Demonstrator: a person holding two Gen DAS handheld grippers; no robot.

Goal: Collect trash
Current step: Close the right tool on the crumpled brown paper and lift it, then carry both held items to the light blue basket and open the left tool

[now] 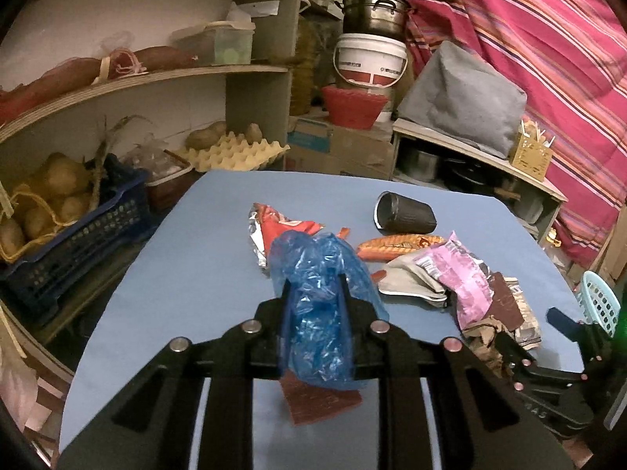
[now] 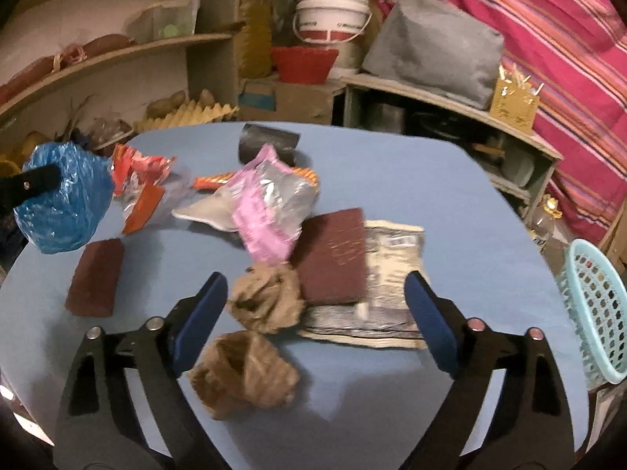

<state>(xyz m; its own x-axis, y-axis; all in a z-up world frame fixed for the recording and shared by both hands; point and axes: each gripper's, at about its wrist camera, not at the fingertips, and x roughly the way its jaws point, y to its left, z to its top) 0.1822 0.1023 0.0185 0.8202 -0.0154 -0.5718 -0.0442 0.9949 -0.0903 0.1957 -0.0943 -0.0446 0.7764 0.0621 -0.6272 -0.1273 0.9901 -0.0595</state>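
My left gripper [image 1: 315,286] is shut on a crumpled blue plastic bag [image 1: 321,297] and holds it above the blue table [image 1: 188,258]; the bag also shows in the right wrist view [image 2: 64,199]. My right gripper [image 2: 315,293] is open and empty above two brown paper wads [image 2: 264,299] [image 2: 243,374]. Trash lies on the table: a pink wrapper [image 2: 266,211], a maroon wrapper [image 2: 337,254], a printed flat wrapper [image 2: 392,274], a red snack bag [image 1: 282,225], an orange wrapper [image 1: 395,246], a dark cup on its side [image 1: 405,213], and a maroon piece [image 2: 96,278].
A light-blue plastic basket [image 2: 595,305] stands off the table's right edge. Shelves with potatoes in a blue crate [image 1: 70,227] and egg trays [image 1: 231,152] are at the left. Buckets, pots and a grey cover [image 1: 462,102] stand behind.
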